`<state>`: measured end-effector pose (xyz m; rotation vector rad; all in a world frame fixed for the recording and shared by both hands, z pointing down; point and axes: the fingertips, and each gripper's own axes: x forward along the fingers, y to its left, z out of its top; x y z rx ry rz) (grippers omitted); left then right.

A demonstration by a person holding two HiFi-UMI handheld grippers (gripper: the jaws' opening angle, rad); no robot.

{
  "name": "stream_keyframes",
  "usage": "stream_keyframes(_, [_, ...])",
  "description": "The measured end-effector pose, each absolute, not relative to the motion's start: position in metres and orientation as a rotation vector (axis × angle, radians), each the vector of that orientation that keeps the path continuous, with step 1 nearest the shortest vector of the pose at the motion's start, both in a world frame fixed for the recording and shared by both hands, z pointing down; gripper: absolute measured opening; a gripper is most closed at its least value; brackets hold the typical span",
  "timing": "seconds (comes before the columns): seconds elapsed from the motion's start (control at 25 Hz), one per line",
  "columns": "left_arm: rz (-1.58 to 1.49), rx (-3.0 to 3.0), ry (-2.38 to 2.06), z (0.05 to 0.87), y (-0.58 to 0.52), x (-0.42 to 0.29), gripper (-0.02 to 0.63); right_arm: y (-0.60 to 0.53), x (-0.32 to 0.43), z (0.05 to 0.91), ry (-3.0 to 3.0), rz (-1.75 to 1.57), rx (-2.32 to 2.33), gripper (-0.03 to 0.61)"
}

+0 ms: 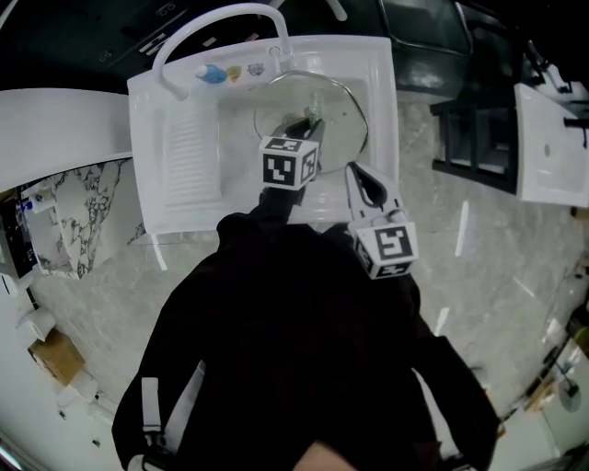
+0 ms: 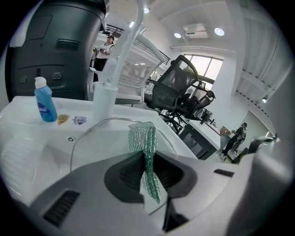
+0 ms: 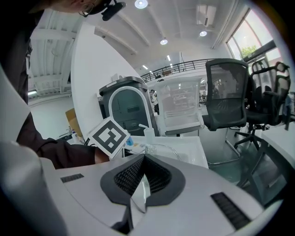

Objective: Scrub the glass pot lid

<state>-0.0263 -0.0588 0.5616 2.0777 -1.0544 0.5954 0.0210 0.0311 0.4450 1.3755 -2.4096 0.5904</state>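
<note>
The glass pot lid (image 1: 336,110) rests in the basin of a white sink (image 1: 382,101). My left gripper (image 1: 311,122) reaches over the lid's middle and is shut on a green and silver mesh scrubber (image 2: 144,138); in the left gripper view the lid's rim (image 2: 87,130) curves just beyond the scrubber. My right gripper (image 1: 353,171) hovers at the sink's near rim, to the right of the left one, jaws shut with nothing in them. In the right gripper view the lid (image 3: 163,150) shows past the left gripper's marker cube (image 3: 109,137).
A tall white arched faucet (image 1: 216,28) stands at the sink's back, with a blue soap bottle (image 2: 44,101) beside it. A ribbed drainboard (image 1: 191,156) lies left of the basin. A black rack (image 1: 469,138) and white table (image 1: 552,138) stand right.
</note>
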Motion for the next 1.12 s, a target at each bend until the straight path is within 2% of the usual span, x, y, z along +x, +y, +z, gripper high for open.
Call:
stream_keyframes(0.68, [0.603,1.895,-1.289,0.592,-0.085,-0.142,0.061,0.017,-0.022,0.456,-2.406,0.560,1.265,0.002])
stream_keyframes(1.12, [0.652,1.850,-1.310,0.618,-0.095,-0.156,0.061,0.007,-0.030,0.465,-2.380,0.574,1.259,0.002])
